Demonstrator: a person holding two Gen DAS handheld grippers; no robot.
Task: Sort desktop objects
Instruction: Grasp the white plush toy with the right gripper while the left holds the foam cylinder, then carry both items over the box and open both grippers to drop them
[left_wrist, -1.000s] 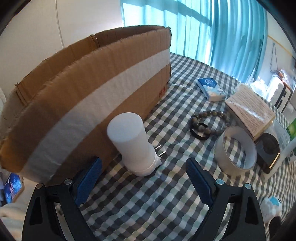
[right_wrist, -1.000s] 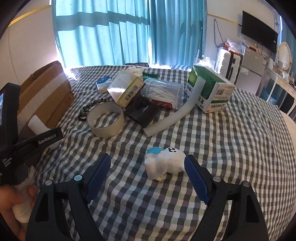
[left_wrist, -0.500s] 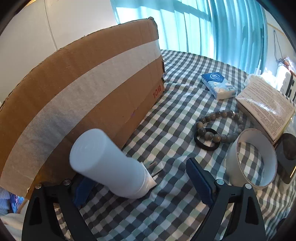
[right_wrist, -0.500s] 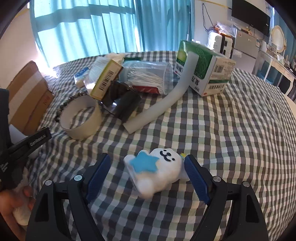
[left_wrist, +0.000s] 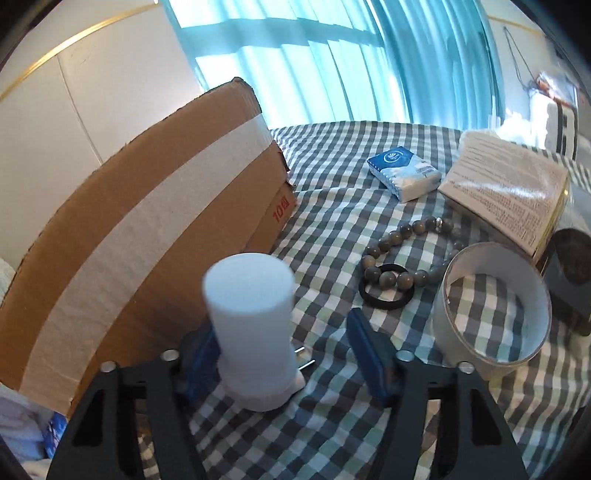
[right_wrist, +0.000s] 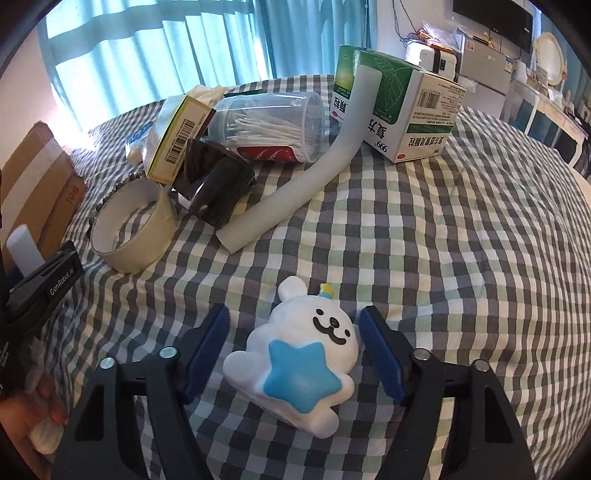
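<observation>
— While the left tool (left_wrist: 280, 358) closes in, we see its left pad touching the white plug-in cylinder (left_wrist: 251, 328) beside the cardboard box (left_wrist: 147, 229); the right pad stands clear.

— On the checked bench (right_wrist: 443, 240) we find the right tool (right_wrist: 293, 349) also narrowing around the white plush toy (right_wrist: 299, 365), pads not yet pressing.

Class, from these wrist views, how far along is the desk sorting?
Done: nothing visibly sorted. In hand: left gripper just closing around white cylindrical plug-in lamp, right gripper around white bunny toy with blue star; neither clamped. Left: tape roll, grey bead bracelet, tissue pack.
</observation>
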